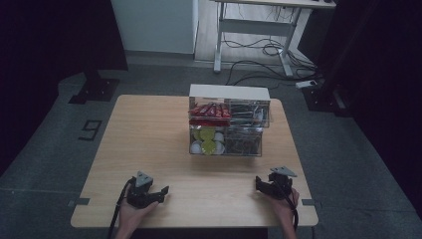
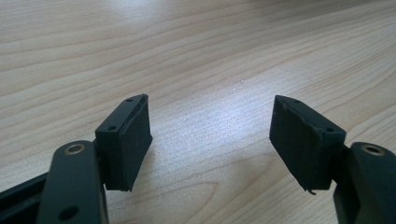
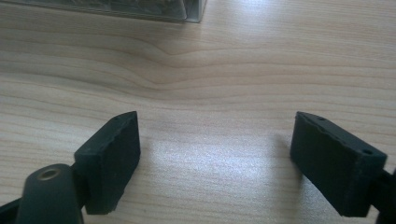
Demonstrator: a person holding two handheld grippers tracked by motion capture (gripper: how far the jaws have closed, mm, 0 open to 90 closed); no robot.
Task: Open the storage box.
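On the wooden surface (image 1: 149,139), near edge: left hand-held gripper (image 1: 160,192) and right hand-held gripper (image 1: 260,182) resting, jaws spread wide, nothing between, well short of the clear organizer box (image 1: 226,127).

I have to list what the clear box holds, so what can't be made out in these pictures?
- Clear box, high view: the dark items in its right compartments are too small and dim to identify.
- Same box, right gripper view: cut off by the top edge, contents blurred.
- Red packets, high view: labels too small to read.

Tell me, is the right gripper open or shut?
Open. The right gripper has its jaws wide apart, only bare table between them.
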